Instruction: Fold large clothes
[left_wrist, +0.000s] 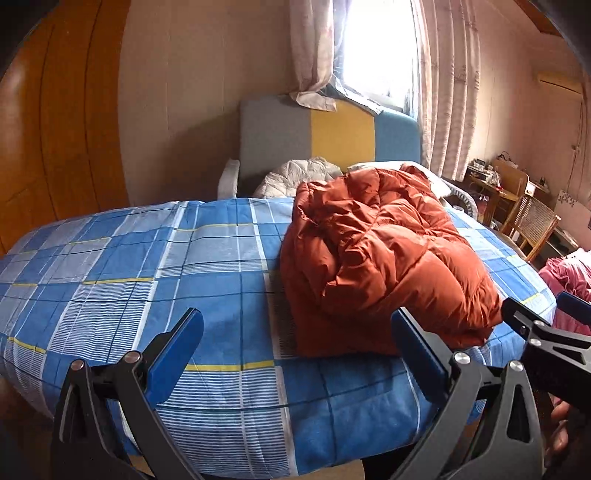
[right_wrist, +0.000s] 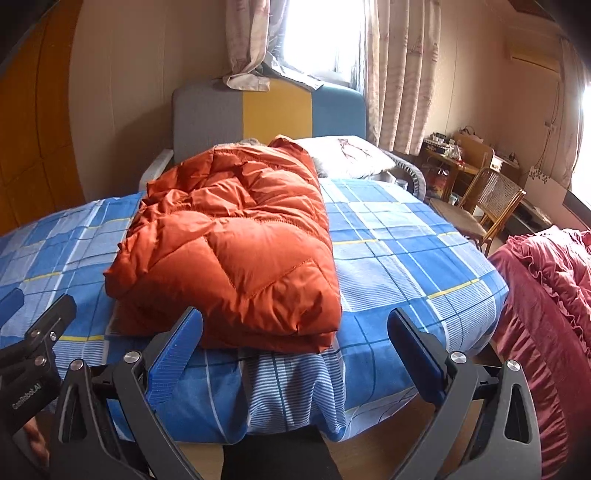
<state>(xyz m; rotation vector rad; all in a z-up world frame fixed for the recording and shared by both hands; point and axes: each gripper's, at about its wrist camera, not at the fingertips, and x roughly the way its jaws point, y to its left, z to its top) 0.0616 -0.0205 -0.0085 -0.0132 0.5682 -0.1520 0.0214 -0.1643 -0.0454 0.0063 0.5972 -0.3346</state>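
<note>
An orange puffer jacket (left_wrist: 384, 258) lies bunched lengthwise on the blue plaid bed (left_wrist: 129, 266); it also shows in the right wrist view (right_wrist: 236, 243), on the same bed (right_wrist: 406, 251). My left gripper (left_wrist: 295, 339) is open and empty, held above the bed's near edge, just short of the jacket's hem. My right gripper (right_wrist: 295, 336) is open and empty too, its left finger (right_wrist: 177, 347) close to the jacket's near hem. Each gripper shows at the edge of the other's view: the right (left_wrist: 543, 332), the left (right_wrist: 40, 332).
A grey, yellow and blue headboard (left_wrist: 328, 133) stands at the far end under a curtained window. White pillows (right_wrist: 347, 155) lie near it. A wicker chair (right_wrist: 487, 206) and a cluttered desk stand at the right. A dark pink ruffled cover (right_wrist: 546, 295) lies beside the bed.
</note>
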